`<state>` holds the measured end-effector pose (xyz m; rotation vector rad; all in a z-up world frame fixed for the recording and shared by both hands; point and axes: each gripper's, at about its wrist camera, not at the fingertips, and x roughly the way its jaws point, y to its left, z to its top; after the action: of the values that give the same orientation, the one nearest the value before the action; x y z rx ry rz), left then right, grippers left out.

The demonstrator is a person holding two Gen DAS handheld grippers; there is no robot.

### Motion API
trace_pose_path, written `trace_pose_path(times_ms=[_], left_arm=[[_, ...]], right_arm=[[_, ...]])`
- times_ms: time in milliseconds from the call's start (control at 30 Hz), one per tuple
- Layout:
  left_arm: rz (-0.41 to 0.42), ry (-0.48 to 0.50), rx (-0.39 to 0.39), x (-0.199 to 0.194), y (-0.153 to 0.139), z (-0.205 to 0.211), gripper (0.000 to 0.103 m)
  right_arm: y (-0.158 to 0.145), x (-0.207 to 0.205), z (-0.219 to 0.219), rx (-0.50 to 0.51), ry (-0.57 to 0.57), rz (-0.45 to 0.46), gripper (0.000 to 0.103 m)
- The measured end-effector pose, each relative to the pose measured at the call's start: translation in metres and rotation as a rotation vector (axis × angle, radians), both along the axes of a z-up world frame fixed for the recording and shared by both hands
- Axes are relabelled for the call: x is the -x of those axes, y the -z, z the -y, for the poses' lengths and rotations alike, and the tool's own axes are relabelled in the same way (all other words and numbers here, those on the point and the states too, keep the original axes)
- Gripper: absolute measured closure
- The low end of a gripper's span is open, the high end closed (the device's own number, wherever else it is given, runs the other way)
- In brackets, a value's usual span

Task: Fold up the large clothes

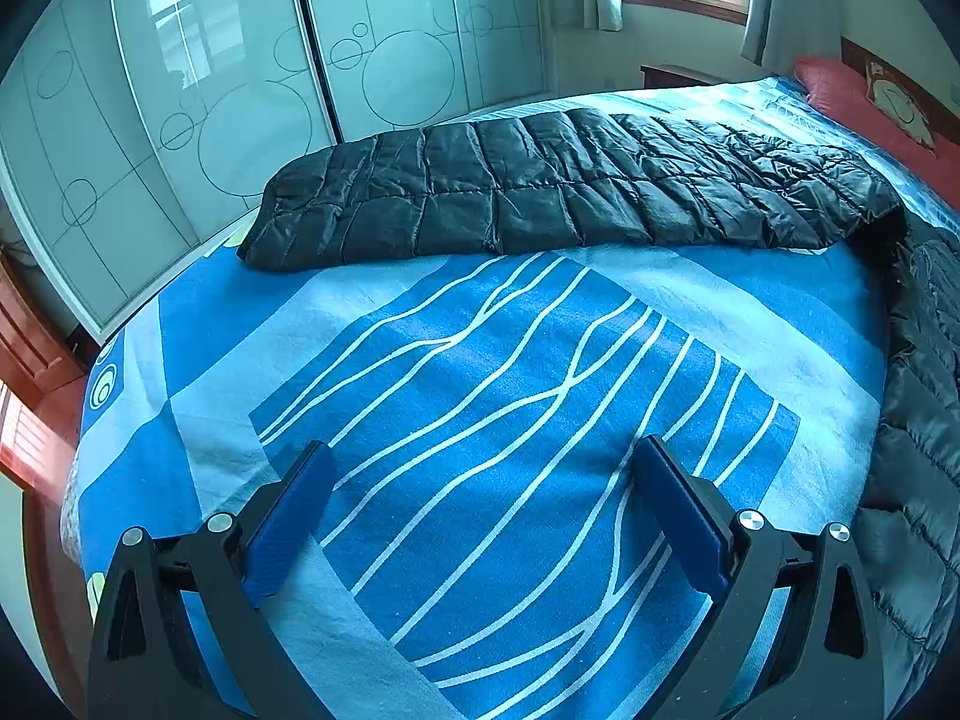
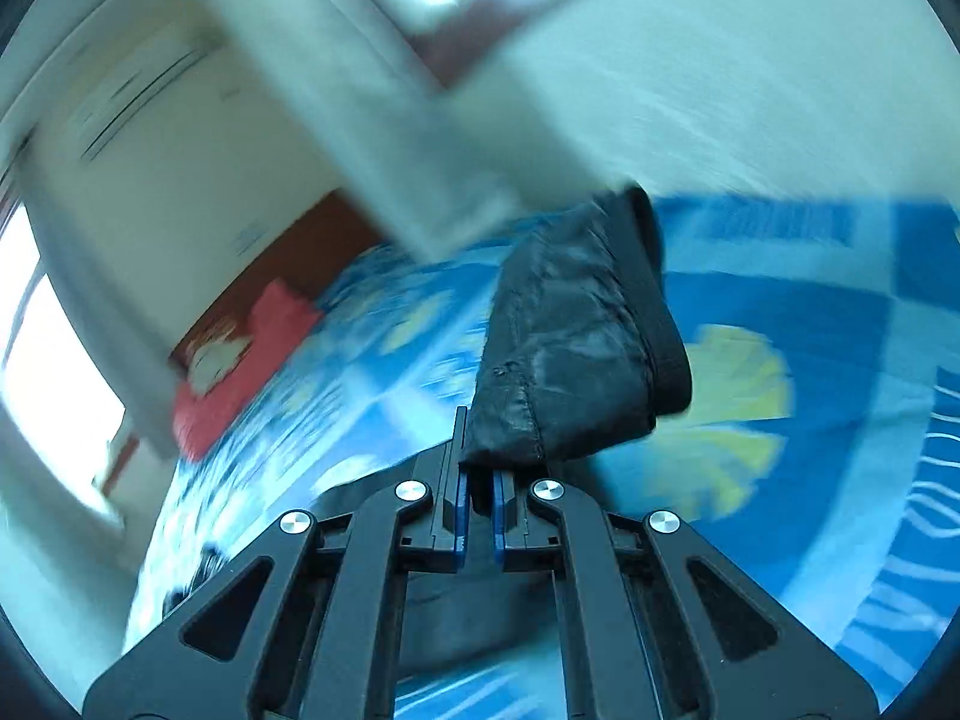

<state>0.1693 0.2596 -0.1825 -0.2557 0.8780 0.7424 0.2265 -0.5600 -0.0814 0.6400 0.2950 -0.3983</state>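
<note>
Black quilted jacket (image 1: 540,186) lies stretched across the far side of the bed (image 1: 198,312), trailing down its right edge. Our left hand-held gripper (image 1: 480,516) hovers over the blue patterned sheet with jaws wide and nothing between them. Our right hand-held gripper (image 2: 478,480) is clamped on a jacket end, lifted above the bed in a blurred view.

Each black tool (image 1: 480,510) has 2 blue pads (image 2: 461,510) and silver screws (image 2: 411,489).
</note>
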Motion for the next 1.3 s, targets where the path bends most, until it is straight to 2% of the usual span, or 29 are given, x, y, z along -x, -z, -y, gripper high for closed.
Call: trace_pose_path(times_ms=[133,300,467,667,900,1067,1167,1200,1233,1267,1300], left_arm=[[0.003,0.0,-0.006,0.001,0.001,0.0,0.004],[0.013,0.0,0.005,0.003,0.002,-0.001,0.004],[0.022,0.002,0.01,0.006,0.003,-0.003,0.004],[0.032,0.004,0.012,0.008,0.005,-0.005,0.004],[0.037,0.003,0.005,0.01,0.006,-0.003,0.004],[0.037,0.003,0.004,0.01,0.006,-0.002,0.004],[0.037,0.004,0.005,0.01,0.006,-0.002,0.004],[0.037,0.003,0.004,0.01,0.006,-0.002,0.004],[0.037,0.003,0.005,0.01,0.007,-0.002,0.004],[0.037,0.003,0.005,0.01,0.007,-0.002,0.004],[0.037,0.003,0.004,0.01,0.006,-0.002,0.004]], right_arm=[[-0.029,-0.038,-0.102,0.132,-0.194,-0.02,0.098],[-0.041,-0.076,-0.228,0.228,-0.403,-0.042,0.098],[-0.029,-0.11,-0.346,0.257,-0.581,-0.087,0.098],[-0.002,-0.135,-0.469,0.319,-0.751,-0.159,0.098],[0.033,-0.152,-0.558,0.351,-0.865,-0.276,0.097],[0.061,-0.155,-0.577,0.372,-0.938,-0.4,0.089],[0.052,-0.143,-0.567,0.343,-0.985,-0.376,0.078],[0.044,-0.136,-0.559,0.311,-1.011,-0.353,0.062],[0.037,-0.13,-0.55,0.29,-1.02,-0.332,0.037],[0.026,-0.119,-0.534,0.267,-1.017,-0.286,0.03],[0.017,-0.116,-0.524,0.259,-1.015,-0.259,0.027]])
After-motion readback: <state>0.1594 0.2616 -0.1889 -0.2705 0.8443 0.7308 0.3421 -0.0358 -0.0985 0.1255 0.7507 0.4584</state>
